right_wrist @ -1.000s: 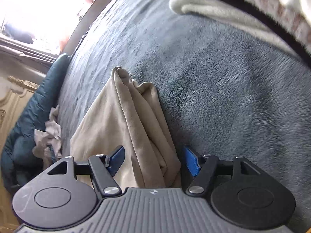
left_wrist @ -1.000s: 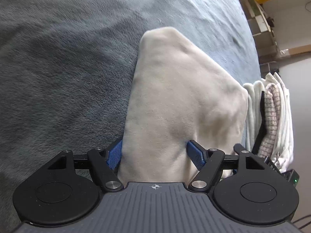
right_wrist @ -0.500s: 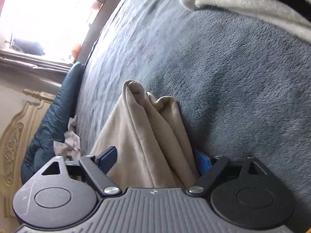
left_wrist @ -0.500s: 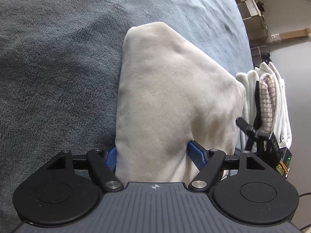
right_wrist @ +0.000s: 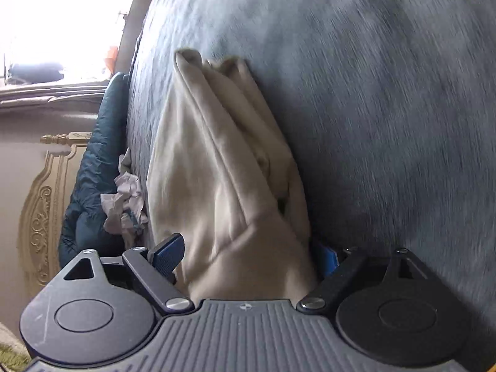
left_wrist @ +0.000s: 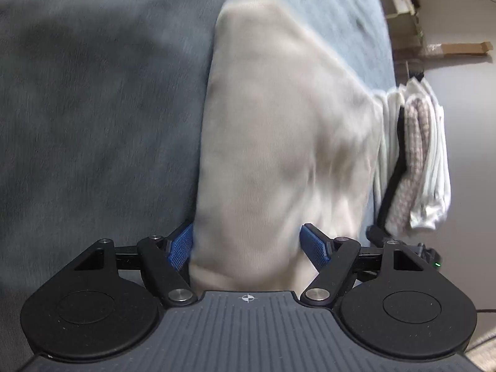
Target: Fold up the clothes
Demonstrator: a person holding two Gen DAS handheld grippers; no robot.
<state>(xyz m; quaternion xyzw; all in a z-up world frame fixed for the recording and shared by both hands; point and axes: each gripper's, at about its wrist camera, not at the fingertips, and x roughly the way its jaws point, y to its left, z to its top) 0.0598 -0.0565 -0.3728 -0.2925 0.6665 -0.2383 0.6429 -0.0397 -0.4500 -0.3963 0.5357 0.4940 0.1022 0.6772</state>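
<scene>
A folded beige garment [left_wrist: 279, 142] lies on the grey-blue blanket [left_wrist: 93, 108]. My left gripper [left_wrist: 248, 241] holds its near edge, with the blue pads [left_wrist: 181, 243] pressed on either side of the thick fold. In the right wrist view the same garment [right_wrist: 223, 170] shows its layered edge. My right gripper [right_wrist: 248, 257] grips the bunched cloth between its blue pads [right_wrist: 167, 254]. Both views are motion-blurred.
A stack of folded white and patterned clothes [left_wrist: 412, 161] sits at the blanket's right edge beyond the garment. In the right wrist view, crumpled clothes [right_wrist: 124, 204] lie by a dark blue quilt [right_wrist: 93, 186] and a carved headboard [right_wrist: 40, 217].
Both grippers have carried the beige garment across the blanket. The right camera has turned away from the folded stack, which has left its view.
</scene>
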